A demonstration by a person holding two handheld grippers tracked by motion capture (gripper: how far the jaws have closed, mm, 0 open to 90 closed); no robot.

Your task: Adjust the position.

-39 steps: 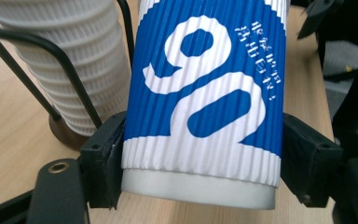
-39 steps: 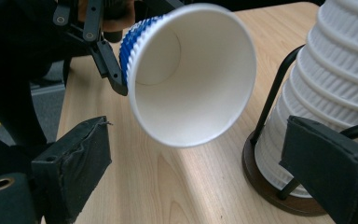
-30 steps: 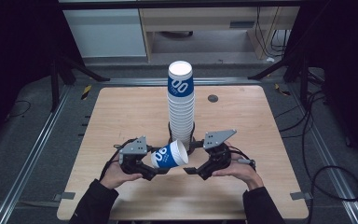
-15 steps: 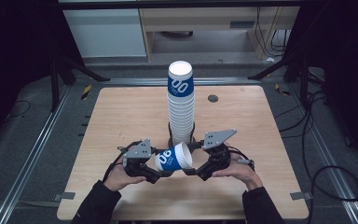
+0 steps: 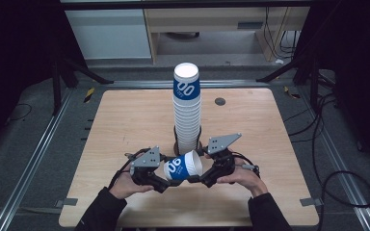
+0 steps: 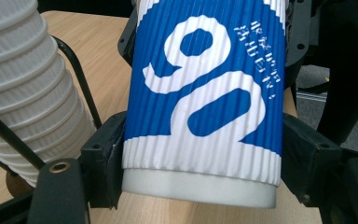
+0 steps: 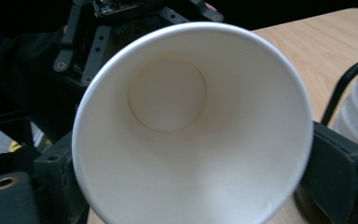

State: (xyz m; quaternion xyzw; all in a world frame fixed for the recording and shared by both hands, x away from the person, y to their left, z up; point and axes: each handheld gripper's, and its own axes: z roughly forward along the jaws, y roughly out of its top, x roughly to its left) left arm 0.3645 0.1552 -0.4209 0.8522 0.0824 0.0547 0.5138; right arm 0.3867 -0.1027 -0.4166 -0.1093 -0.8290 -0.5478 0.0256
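Observation:
A blue-and-white ribbed paper cup (image 5: 182, 167) lies on its side above the table's near edge, held between both grippers. My left gripper (image 5: 169, 174) is shut on its base end; in the left gripper view the cup (image 6: 205, 93) sits squeezed between both black jaws of that gripper (image 6: 200, 163). My right gripper (image 5: 198, 172) is at the open rim. In the right gripper view the cup's white inside (image 7: 191, 130) faces the camera, and the jaws of that gripper (image 7: 191, 186) press on the rim from either side.
A tall stack of matching cups (image 5: 187, 110) stands in a black wire holder (image 5: 177, 144) just behind the grippers, close to the held cup. The wooden table (image 5: 125, 120) has a small dark disc (image 5: 219, 101) at its far right.
The left gripper carried the cup rightwards toward the right gripper. The right gripper, apart from the cup a second ago, now has its jaws on the rim.

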